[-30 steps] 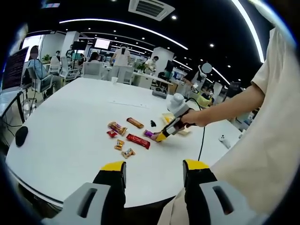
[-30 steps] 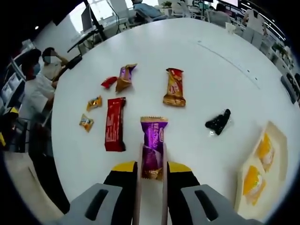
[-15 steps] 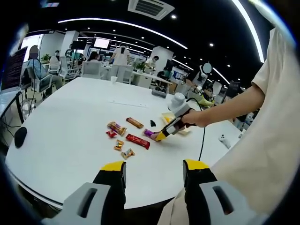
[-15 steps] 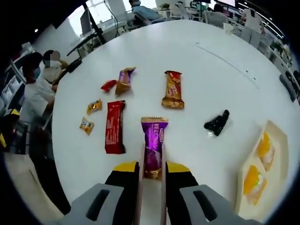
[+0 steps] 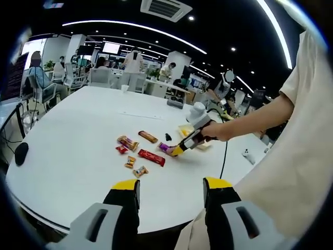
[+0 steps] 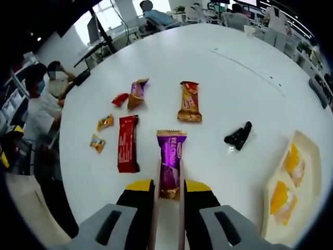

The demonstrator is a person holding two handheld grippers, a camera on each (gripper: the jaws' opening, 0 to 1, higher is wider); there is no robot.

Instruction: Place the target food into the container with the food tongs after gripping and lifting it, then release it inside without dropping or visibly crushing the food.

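In the right gripper view, the right gripper [image 6: 169,188] has its yellow-tipped jaws pressed in on a pair of pale food tongs [image 6: 156,208], and the tong blades clamp the near end of a purple snack bar [image 6: 170,159], which points away from the gripper over the white tabletop [image 6: 218,78]. Just left of the purple bar lies a red bar [image 6: 126,150], and farther toward the left edge of the tabletop sit two small orange candies [image 6: 104,123] and [image 6: 96,142]. Beyond them lie a small red wrapper [image 6: 119,98] touching a purple-and-gold wrapper [image 6: 137,91], and an orange-brown bar [image 6: 189,101] lies beyond the purple one. A black packet [image 6: 238,136] rests to the right, and near the right edge of the tabletop stands a cream tray [image 6: 307,156] that holds two yellow-orange pastries [image 6: 292,162]. In the left gripper view, the left gripper [image 5: 170,186] hangs off the near edge of the tabletop with its jaws spread wide apart and nothing between them. Across the table a person's hand [image 5: 213,130] holds the right gripper, its tips down at the purple bar among the scattered wrappers.
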